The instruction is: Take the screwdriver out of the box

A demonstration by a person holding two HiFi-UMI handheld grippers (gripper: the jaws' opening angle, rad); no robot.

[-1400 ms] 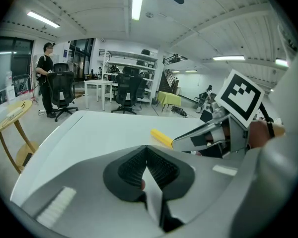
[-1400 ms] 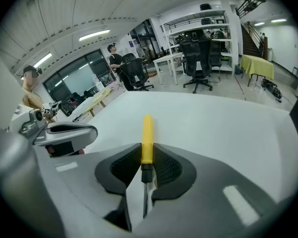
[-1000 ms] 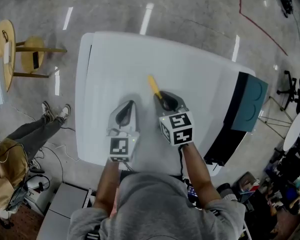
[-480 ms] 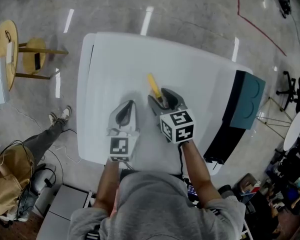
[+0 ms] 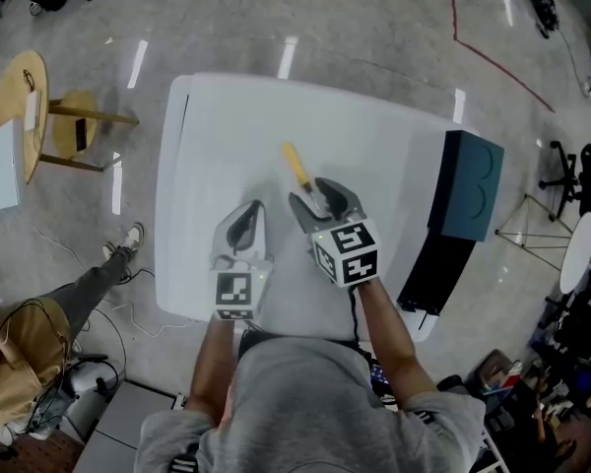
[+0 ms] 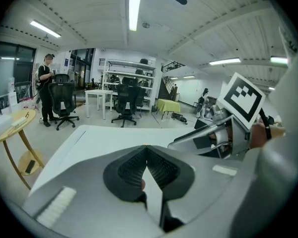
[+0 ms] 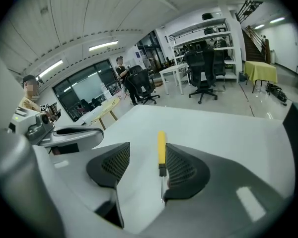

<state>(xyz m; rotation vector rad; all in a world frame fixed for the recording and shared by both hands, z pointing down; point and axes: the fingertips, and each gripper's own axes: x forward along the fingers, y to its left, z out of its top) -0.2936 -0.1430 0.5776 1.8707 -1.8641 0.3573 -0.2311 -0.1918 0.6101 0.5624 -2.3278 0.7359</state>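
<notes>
White table (image 5: 227,136) in office, yellow screwdriver (image 5: 296,166) between jaws of opening right tool (image 5: 315,197); left tool (image 5: 248,217) together.

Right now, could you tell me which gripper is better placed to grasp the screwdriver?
The right gripper: its jaws are opening with the screwdriver lying between them on the table; the left gripper is shut, off to the side.

Head view first: the screwdriver (image 5: 296,166) shows only its yellow handle, because the shaft lies between the opening jaws of the right gripper (image 5: 311,191), which cover it (tip against the right-hand pad or just clear, can't call it). At 3 o'clock the box (image 5: 470,185) keeps its inside hidden. At 8 o'clock a seated person (image 5: 79,289) is cut off by the edge.
</notes>
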